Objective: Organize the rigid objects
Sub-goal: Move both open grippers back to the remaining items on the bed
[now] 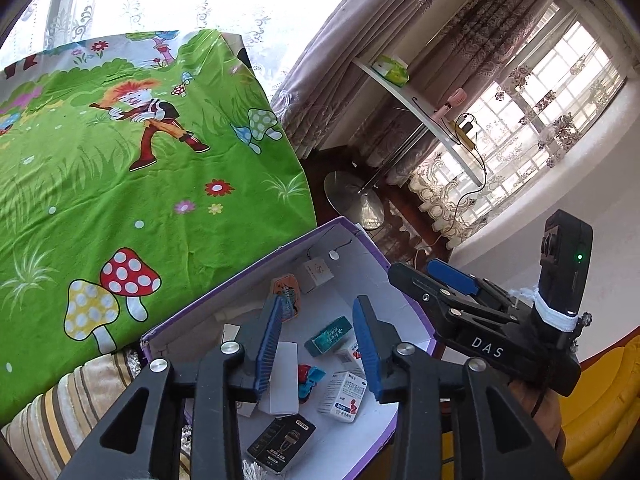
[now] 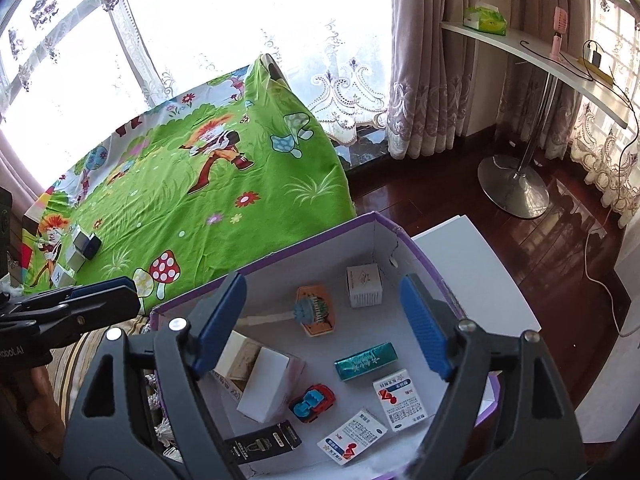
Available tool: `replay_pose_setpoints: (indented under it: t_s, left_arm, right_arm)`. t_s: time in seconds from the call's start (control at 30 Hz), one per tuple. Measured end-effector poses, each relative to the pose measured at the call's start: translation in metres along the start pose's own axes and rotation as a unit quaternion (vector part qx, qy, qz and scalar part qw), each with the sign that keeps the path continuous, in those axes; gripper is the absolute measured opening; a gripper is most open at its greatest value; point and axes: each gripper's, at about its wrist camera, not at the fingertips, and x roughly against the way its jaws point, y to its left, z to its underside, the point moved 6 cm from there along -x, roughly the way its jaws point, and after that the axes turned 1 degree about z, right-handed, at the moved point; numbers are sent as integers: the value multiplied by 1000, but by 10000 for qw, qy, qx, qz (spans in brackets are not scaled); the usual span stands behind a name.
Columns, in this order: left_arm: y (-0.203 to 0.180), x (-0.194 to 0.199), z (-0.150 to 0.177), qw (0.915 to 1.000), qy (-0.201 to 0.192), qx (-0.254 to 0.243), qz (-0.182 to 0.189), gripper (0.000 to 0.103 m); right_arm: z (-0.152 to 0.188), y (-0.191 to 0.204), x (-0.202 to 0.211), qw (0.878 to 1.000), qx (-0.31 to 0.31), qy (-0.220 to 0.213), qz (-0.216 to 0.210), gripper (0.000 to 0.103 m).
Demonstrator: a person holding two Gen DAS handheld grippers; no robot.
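A purple-edged white box [image 2: 280, 258] [image 1: 256, 270] holds several small items: a teal pack [image 2: 366, 360], two medicine boxes [image 2: 400, 400], a red and blue toy [image 2: 312, 402], a white carton [image 2: 270, 384], a black pack [image 2: 262, 446], a brush [image 2: 306, 310] and a small white cube box [image 2: 364, 290]. My right gripper [image 2: 324, 326] is open and empty above the box. My left gripper [image 1: 320, 344] is open and empty above the box too. Small boxes [image 2: 82, 250] lie on the green cartoon cloth [image 2: 200, 200] at the far left.
The right gripper's body [image 1: 500, 320] shows at the right of the left wrist view. A white stand table [image 2: 540, 68] with a round metal base [image 2: 514, 188] stands on the dark wood floor. A white lid [image 2: 480, 280] lies beside the box. Striped cushion [image 1: 60, 408] under the box.
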Motion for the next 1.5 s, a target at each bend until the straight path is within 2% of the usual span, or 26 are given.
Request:
replay_pose_setpoints:
  t_s: [0.37, 0.9, 1.07, 1.23, 1.5]
  left_arm:
    - [23, 42, 4, 9988, -408, -20, -279, 38]
    - [124, 119, 34, 9903, -835, 605, -927, 39]
    - [159, 150, 46, 9842, -1012, 811, -1205, 52]
    - [195, 179, 61, 9776, -1136, 1037, -1436, 54]
    - [254, 232, 89, 9625, -1356, 1432, -1864, 68]
  right_arm:
    - [-1, 42, 11, 9992, 364, -73, -133, 82]
    - [16, 163, 3, 9887, 1298, 162, -729, 82]
    - [24, 201, 1, 9832, 1448, 306, -1068, 82]
    - [32, 236, 0, 9789, 1538, 421, -1280, 82]
    - [57, 303, -3, 9682, 1863, 726, -1506, 87]
